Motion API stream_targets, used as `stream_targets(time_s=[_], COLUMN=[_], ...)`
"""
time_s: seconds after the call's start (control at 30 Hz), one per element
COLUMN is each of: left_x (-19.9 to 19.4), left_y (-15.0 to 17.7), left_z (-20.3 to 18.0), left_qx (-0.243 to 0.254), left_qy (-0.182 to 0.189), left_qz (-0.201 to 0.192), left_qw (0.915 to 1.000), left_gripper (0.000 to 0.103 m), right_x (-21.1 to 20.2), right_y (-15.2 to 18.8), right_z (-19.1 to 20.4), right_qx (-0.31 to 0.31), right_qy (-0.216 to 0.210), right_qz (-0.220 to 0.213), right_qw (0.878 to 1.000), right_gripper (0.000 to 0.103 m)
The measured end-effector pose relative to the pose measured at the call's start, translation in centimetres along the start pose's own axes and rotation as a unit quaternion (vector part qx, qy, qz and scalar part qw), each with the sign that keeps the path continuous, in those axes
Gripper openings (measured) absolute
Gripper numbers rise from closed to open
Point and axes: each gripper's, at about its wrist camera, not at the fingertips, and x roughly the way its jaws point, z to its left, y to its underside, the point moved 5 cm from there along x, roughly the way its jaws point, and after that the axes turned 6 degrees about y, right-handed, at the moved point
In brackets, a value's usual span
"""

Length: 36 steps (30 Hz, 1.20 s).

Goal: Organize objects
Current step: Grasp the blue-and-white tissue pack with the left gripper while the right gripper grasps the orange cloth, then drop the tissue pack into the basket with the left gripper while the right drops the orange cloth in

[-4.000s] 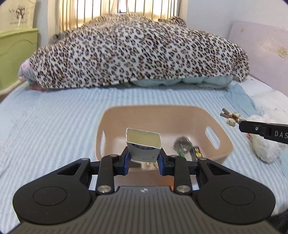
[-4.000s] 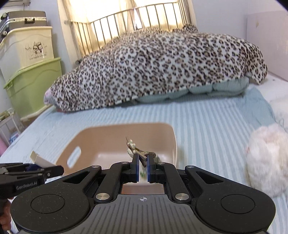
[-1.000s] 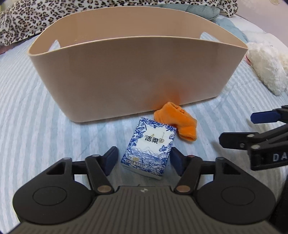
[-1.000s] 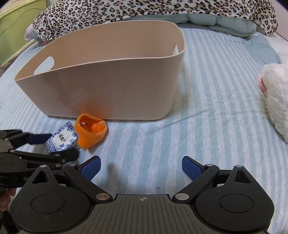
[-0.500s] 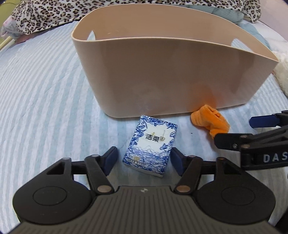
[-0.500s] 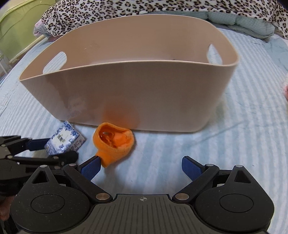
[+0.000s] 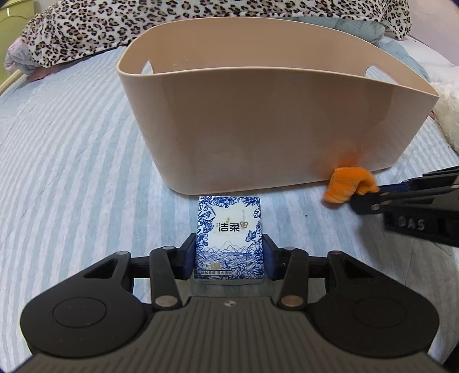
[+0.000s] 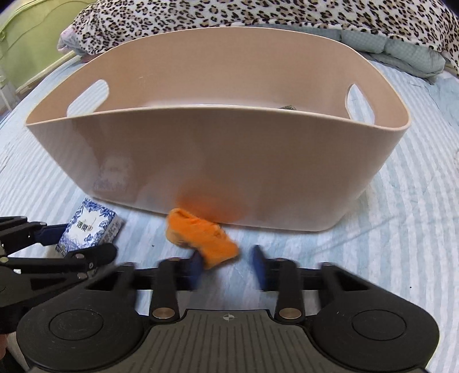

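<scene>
The left gripper (image 7: 229, 259) has its two blue pads pressed against the sides of a blue-and-white tissue pack (image 7: 229, 238), one pad on each long edge, so the pack is clamped at its near end while it lies flat on the striped bedsheet (image 7: 71, 178). The pack's far end points toward the beige basket (image 7: 272, 120) and stops just short of the basket's near wall.

The right gripper (image 8: 226, 269) is partly closed around the near end of an orange cloth (image 8: 200, 236). Its left pad touches the cloth, while a strip of sheet shows between the cloth and the right pad (the pads are blurred, so I cannot tell whether the grip is complete). The cloth lies crumpled on the sheet with its far end right against the foot of the basket, and an orange glow reflects off the basket wall above it. In the left wrist view the same cloth (image 7: 348, 185) sits at the tip of the right gripper (image 7: 370, 195), well to the right of the tissue pack.

The basket stands on the bed directly ahead of both grippers, with a handle slot cut in each end wall. Over its rim in the right wrist view a small dark object (image 8: 288, 107) peeks up inside near the right end, too hidden to identify. Behind the basket lies a leopard-print blanket (image 7: 86, 25) over pale blue bedding. A white fluffy thing (image 7: 447, 114) rests at the right edge of the bed, and a green bin (image 8: 25, 40) stands off to the left.
</scene>
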Motion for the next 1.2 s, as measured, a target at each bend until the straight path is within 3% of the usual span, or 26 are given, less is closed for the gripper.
stream_targets(time_s=[0.1, 0.43, 0.83, 1.03, 1.2], left_x=[-0.6, -4.4, -11.2, -9.9, -5.8], left_y=[0.1, -0.2, -6.1, -9.8, -12.3], left_z=[-0.1, -0.9, -2.8, -3.6, -4.1], left_qx=[0.000, 0.008, 0.046, 0.058, 0.056], left_qy=[-0.004, 0.000, -0.007, -0.018, -0.030], left_qz=[-0.003, -0.043, -0.151, -0.162, -0.139], left_qw=[1.0000, 0.9990, 0.9874, 0.9850, 0.9883], left_gripper=[0.047, 0.047, 0.047, 0.047, 0.047], right_x=[-0.7, -5.5, -13.3, -13.1, -10.3], right_y=[0.2, 0.5, -3.9, -7.5, -9.2], right_z=[-0.4, -1.4, -4.9, -6.4, -7.1], right_qx=[0.003, 0.012, 0.038, 0.053, 0.070], right_qy=[0.000, -0.017, -0.007, 0.008, 0.020], right_qz=[-0.005, -0.041, -0.163, -0.187, -0.162], right_qw=[1.000, 0.999, 0.986, 0.981, 0.984], right_gripper=[0.003, 0.003, 0.003, 0.003, 0.003])
